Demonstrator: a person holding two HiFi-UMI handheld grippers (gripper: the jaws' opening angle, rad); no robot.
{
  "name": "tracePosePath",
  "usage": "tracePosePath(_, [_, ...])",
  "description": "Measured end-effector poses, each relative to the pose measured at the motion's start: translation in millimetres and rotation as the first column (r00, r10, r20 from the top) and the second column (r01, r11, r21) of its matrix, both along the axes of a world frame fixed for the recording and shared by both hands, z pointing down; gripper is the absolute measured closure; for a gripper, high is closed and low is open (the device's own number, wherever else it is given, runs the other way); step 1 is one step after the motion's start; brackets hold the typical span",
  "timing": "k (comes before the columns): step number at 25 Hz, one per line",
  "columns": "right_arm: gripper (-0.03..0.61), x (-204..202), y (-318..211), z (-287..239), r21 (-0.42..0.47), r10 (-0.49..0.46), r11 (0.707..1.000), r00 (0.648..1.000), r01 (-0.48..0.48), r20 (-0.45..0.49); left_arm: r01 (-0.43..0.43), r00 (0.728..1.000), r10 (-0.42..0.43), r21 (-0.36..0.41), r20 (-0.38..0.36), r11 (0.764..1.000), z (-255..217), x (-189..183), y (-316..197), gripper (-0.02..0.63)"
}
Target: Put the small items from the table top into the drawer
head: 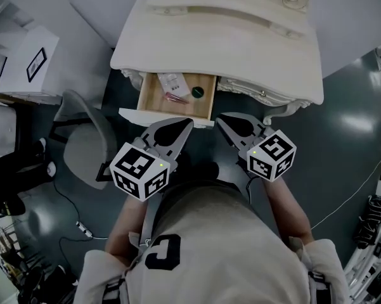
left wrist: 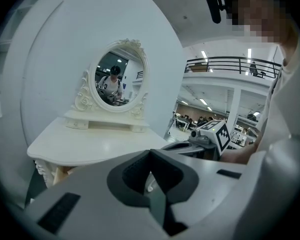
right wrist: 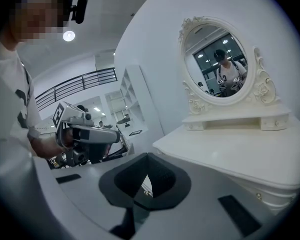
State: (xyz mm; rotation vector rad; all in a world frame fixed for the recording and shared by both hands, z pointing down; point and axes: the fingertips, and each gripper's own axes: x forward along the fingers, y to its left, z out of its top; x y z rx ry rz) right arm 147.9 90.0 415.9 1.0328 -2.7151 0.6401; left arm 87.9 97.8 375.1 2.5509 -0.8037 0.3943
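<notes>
Hovering shut and empty, left gripper [head: 187, 124] and right gripper [head: 222, 121] are facing the open drawer [head: 153, 97] at twelve o'clock, left nearer.

Your drawer [head: 153, 97] stands pulled open under the front edge of the white table top [head: 228, 49], showing its pale wood inside. Three small items lie in it: a white packet [head: 174, 82] toward 12 o'clock, a slim pink piece [head: 175, 97] at the packet's 6 o'clock, and a dark green round thing [head: 197, 93] at the pink piece's 3 o'clock.
</notes>
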Motion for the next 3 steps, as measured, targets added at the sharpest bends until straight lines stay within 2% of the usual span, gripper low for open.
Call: tracePosePath(3, [0.551, -14.1, -5.8, -5.1, 0.011, -0.006, 1.0, 1.0, 0.006, 0.003, -0.005, 1.0, 0.005, 0.016, -0.008, 1.0, -4.8, -10.7, -10.1, 0.558])
